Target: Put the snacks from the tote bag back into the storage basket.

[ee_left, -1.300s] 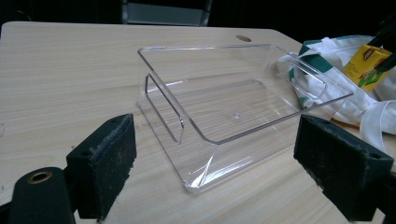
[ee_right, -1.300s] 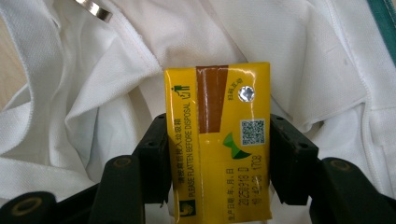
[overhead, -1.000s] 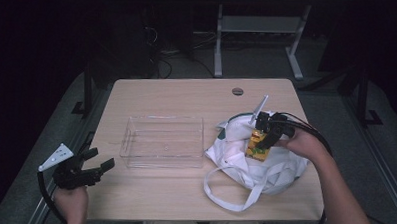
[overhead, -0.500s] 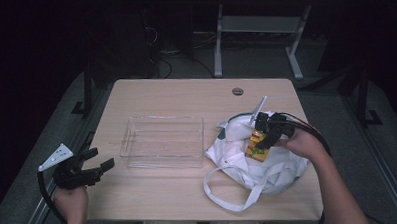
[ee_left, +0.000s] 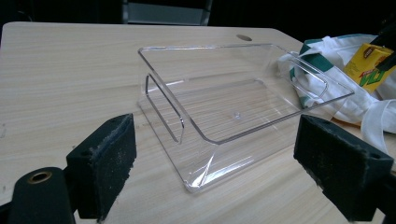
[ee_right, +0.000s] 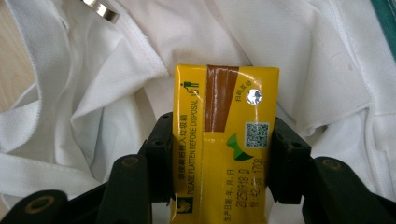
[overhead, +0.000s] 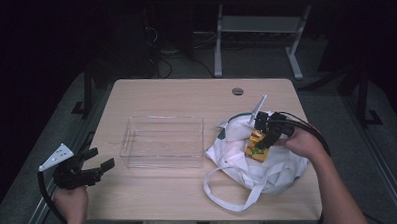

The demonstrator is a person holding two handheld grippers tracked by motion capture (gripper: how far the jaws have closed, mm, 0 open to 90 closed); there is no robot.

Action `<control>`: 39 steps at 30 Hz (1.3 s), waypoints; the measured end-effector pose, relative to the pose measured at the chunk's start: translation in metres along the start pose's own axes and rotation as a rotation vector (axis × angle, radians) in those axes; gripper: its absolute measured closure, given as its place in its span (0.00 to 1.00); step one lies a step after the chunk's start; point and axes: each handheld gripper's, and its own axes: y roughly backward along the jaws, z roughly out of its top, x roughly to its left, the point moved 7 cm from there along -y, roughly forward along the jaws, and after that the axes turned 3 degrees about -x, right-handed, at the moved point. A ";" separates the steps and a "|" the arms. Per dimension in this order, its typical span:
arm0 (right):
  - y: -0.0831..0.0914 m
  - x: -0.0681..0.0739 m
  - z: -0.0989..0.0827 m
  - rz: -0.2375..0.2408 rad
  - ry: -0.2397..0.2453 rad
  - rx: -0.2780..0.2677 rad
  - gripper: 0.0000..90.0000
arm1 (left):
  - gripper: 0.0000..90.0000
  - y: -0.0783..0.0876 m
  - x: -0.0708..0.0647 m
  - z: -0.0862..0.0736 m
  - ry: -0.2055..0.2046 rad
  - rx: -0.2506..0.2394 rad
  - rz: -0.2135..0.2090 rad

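Note:
A yellow drink carton (overhead: 257,146) hangs just over the white cloth bag (overhead: 277,170) at the table's right. My right gripper (overhead: 262,139) is shut on it. In the right gripper view both black pads (ee_right: 161,144) press the carton's (ee_right: 224,116) narrow sides, with white bag fabric (ee_right: 303,46) behind. My left gripper (overhead: 101,158) is held open at the table's front left corner, with nothing between its pads. It faces the clear plastic tray (ee_left: 205,135); past the tray the carton (ee_left: 369,65) and the bag (ee_left: 327,98) are visible.
The clear tray (overhead: 130,139) stands empty in the middle of the wooden table (overhead: 177,96). The bag's long straps (overhead: 223,195) loop toward the front edge. A round cable hole (overhead: 237,91) sits near the far edge. Desk legs and cables stand beyond the table.

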 end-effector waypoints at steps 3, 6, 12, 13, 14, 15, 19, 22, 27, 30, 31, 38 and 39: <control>0.001 0.000 0.002 0.006 0.001 0.002 0.57 | 0.14 0.000 0.000 0.000 0.002 -0.001 0.001; 0.002 0.002 0.004 0.014 0.007 0.004 0.57 | 0.14 0.001 0.000 0.000 0.001 -0.003 0.002; 0.008 0.003 0.007 0.016 0.017 -0.002 0.57 | 0.14 0.001 0.001 0.000 0.003 -0.001 0.000; 0.010 0.002 0.008 0.012 0.022 -0.003 0.57 | 0.14 0.001 0.000 0.000 0.004 -0.001 0.000; 0.012 0.002 0.009 0.012 0.020 -0.002 0.57 | 0.14 0.001 0.001 -0.001 0.001 0.001 0.001; 0.014 0.002 0.009 0.013 0.024 -0.002 0.57 | 0.14 0.000 0.001 -0.001 0.003 0.001 0.001; 0.024 0.003 0.012 0.007 0.029 0.000 0.57 | 0.14 0.000 0.001 -0.001 0.002 0.002 0.003; 0.032 0.002 0.014 0.003 0.025 -0.013 0.57 | 0.14 0.000 0.001 -0.001 0.002 0.001 0.003; 0.047 0.003 0.018 0.003 0.027 -0.026 0.57 | 0.14 0.000 0.001 -0.001 0.001 0.003 0.005; 0.053 0.004 0.021 0.005 0.032 -0.033 0.57 | 0.14 0.000 0.001 -0.001 0.002 0.004 0.005; 0.055 0.004 0.022 0.005 0.032 -0.035 0.57 | 0.14 0.000 0.002 -0.001 0.000 0.005 0.005; 0.068 0.006 0.033 0.004 0.039 -0.054 0.57 | 0.14 0.001 0.002 -0.001 0.003 0.002 0.005; 0.070 0.006 0.035 0.005 0.042 -0.055 0.57 | 0.14 0.001 0.002 -0.001 0.003 0.002 0.005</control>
